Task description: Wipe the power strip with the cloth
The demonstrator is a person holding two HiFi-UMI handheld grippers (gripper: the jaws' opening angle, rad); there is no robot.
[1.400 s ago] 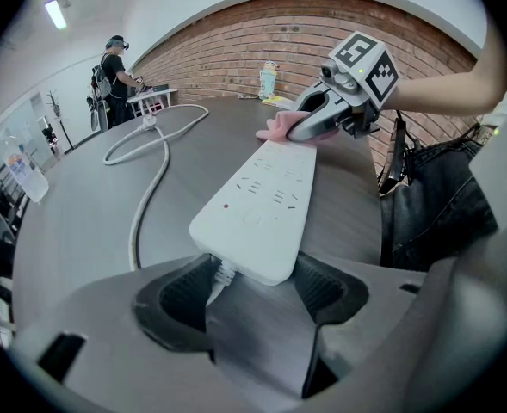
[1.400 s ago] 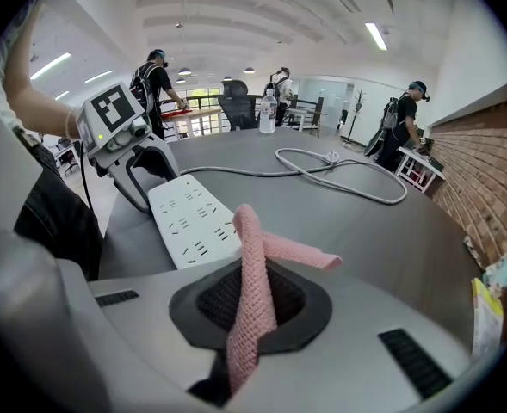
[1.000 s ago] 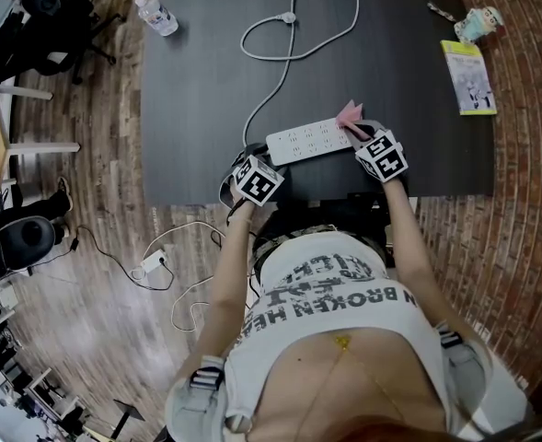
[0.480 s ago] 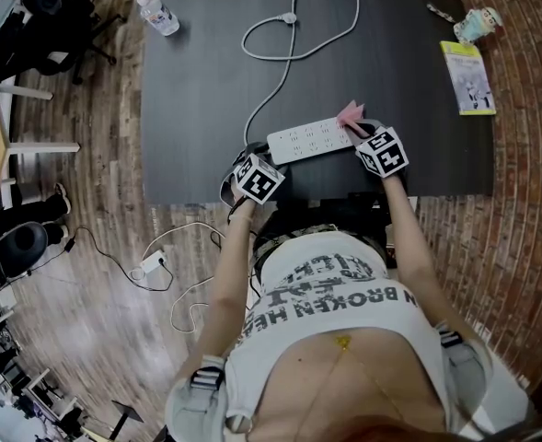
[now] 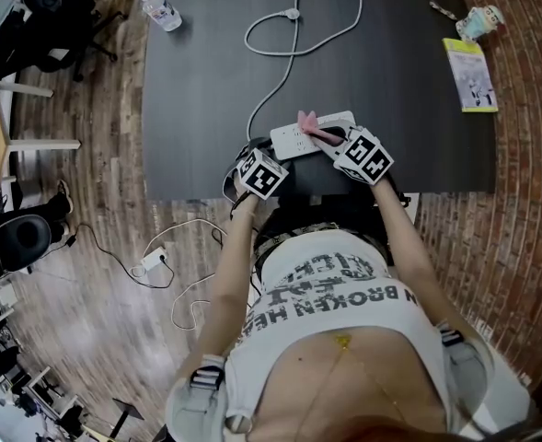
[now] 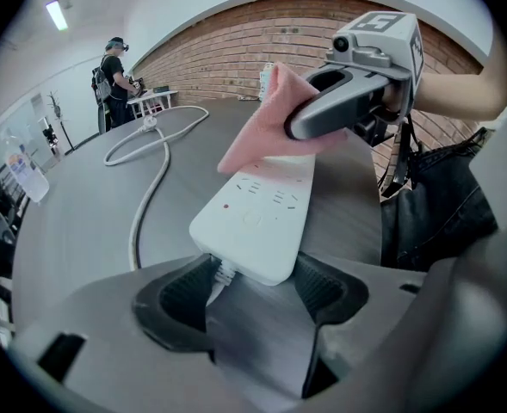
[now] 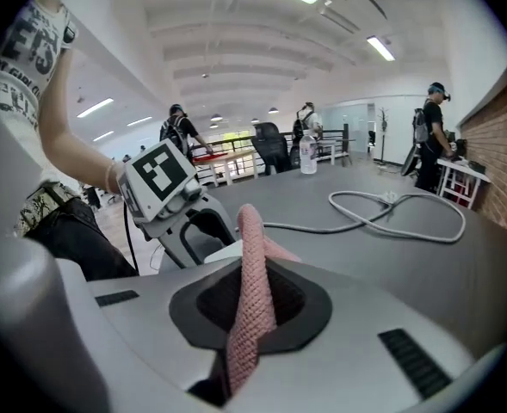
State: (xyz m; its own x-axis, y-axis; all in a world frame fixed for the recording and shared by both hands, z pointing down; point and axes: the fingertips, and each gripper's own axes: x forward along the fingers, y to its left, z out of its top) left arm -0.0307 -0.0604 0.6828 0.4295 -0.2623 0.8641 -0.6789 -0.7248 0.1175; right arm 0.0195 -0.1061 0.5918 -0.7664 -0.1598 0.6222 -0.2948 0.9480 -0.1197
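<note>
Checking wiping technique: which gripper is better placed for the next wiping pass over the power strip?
Right. The right gripper pinches the pink cloth down on the power strip; the left gripper clamps the strip's cord end, steadying it.

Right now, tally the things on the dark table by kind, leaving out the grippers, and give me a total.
Power strip: 1
Pink cloth: 1
Water bottle: 1
Booklet: 1
Small pale object, too small to identify: 1
Thin stick-like item: 1
Total: 6
</note>
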